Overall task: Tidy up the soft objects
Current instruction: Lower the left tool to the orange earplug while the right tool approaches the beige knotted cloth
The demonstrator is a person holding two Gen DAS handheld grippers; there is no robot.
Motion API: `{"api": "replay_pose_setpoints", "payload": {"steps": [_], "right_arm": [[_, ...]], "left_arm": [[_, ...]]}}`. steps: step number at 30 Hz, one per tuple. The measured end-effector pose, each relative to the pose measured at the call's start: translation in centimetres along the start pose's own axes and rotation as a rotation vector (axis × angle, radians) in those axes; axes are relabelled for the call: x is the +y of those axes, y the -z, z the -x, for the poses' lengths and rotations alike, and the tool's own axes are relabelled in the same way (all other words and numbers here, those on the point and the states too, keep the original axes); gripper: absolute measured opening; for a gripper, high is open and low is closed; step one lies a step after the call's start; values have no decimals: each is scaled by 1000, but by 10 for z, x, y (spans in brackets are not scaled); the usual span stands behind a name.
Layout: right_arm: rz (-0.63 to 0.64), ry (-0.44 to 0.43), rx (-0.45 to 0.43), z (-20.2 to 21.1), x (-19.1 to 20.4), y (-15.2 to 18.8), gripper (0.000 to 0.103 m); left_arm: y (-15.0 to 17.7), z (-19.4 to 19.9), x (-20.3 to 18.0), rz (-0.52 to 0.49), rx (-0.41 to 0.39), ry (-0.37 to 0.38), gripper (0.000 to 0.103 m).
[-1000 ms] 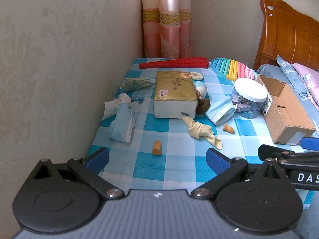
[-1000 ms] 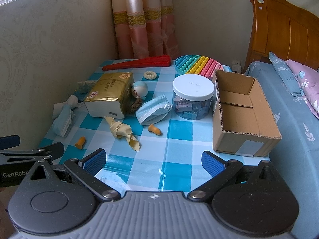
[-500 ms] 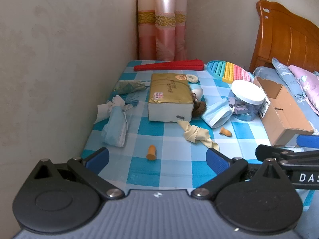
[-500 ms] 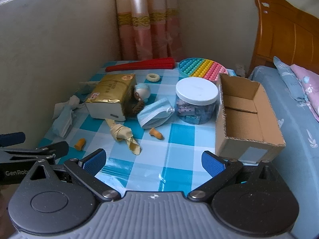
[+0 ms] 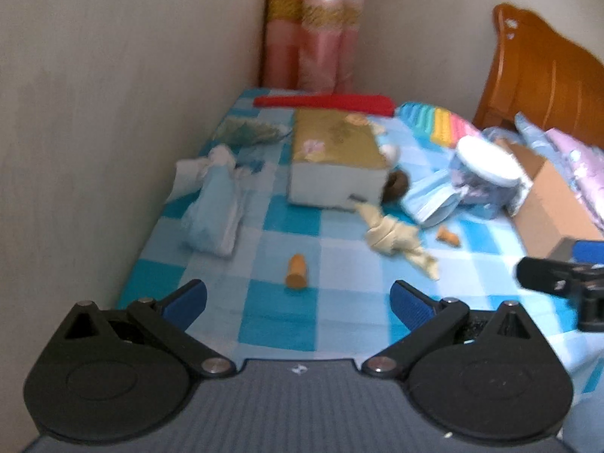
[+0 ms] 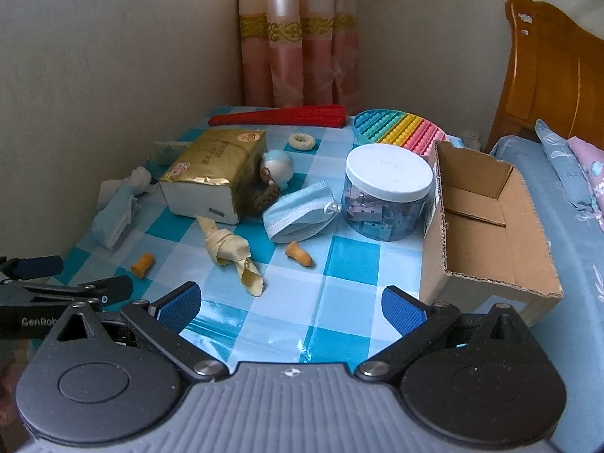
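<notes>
Right wrist: open cardboard box (image 6: 487, 222) hugs tablecloth's (image 6: 351, 264) right edge.

A clear plastic jar (image 6: 389, 196) with a white lid, holding small bluish pieces, stands on the blue-and-white checked tablecloth (image 6: 351, 264). Just right of the jar lies an open cardboard box (image 6: 487, 222), and behind the jar a rainbow pop-it toy (image 6: 396, 130) with a closed red folding fan (image 6: 279, 117) further left of it. Beyond the box, away from the jar, are the bed's wooden headboard (image 6: 551, 75) and a blue bedsheet (image 6: 577, 264), and pink curtains (image 6: 298, 34) hang in the corner behind the fan.
</notes>
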State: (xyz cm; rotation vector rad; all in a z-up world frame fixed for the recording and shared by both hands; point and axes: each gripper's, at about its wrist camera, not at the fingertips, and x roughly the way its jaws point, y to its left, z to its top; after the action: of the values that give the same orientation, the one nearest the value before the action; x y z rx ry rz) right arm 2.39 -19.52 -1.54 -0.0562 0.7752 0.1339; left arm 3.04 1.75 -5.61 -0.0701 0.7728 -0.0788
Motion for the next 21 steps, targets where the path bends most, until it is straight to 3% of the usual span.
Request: {"api": "replay_pose_setpoints", "payload": {"steps": [13,21], "right_arm": [[17,-16,87,-46,-7,10,103],[26,-45,109,-61,-6,11,103]], "left_arm": [[9,-37,2,-47,56,-49,102],[8,-46,-7,-79,32,-62,102]]}}
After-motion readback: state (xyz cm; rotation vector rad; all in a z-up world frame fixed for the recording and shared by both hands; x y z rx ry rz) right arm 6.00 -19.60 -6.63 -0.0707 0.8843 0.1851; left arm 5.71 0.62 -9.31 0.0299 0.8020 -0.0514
